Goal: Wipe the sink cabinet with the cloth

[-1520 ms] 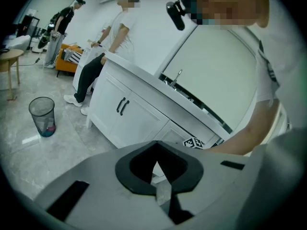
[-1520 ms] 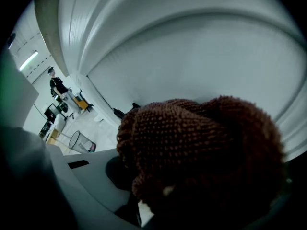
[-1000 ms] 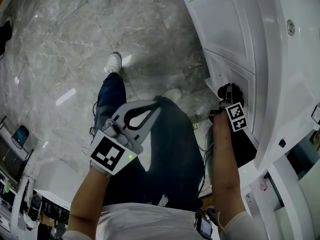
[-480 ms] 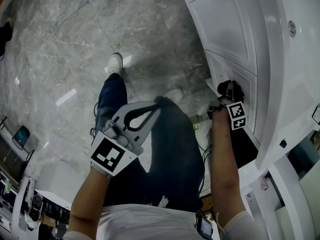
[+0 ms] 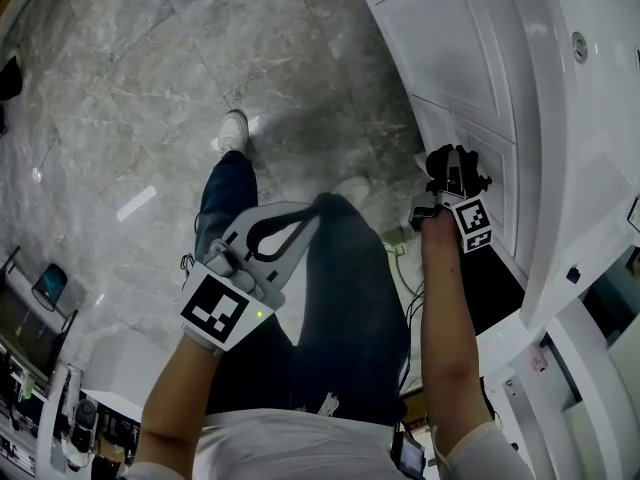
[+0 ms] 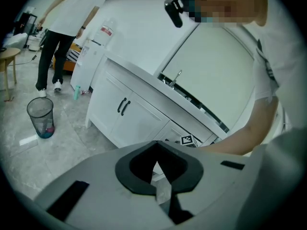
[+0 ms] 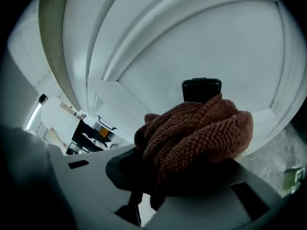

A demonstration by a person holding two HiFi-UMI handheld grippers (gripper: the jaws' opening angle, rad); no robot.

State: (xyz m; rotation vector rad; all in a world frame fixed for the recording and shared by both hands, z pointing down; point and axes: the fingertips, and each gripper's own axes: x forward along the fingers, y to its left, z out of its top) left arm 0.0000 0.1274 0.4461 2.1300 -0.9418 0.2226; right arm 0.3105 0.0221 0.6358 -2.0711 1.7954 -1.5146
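A brown knitted cloth [image 7: 196, 131] is bunched between the jaws of my right gripper [image 7: 192, 150]. In the head view the right gripper [image 5: 452, 166] presses that dark cloth [image 5: 445, 163] against a lower door of the white sink cabinet [image 5: 470, 48]. The right gripper view is filled by the white door panel [image 7: 206, 42], with a black handle [image 7: 201, 88] just beyond the cloth. My left gripper [image 5: 316, 209] hangs over the person's jeans, away from the cabinet, jaws together and holding nothing. The left gripper [image 6: 157, 176] looks toward the cabinet front [image 6: 134, 121].
The white countertop [image 5: 585, 118] overhangs the doors at the right. A mesh trash bin [image 6: 41, 116] stands on the grey marble floor [image 5: 130, 98]. A bystander [image 6: 60, 28] stands at the far left. My own legs and a white shoe [image 5: 230, 126] are below.
The right gripper has slid with the cloth a little farther along the cabinet door, away from me. The left gripper has stayed where it was.
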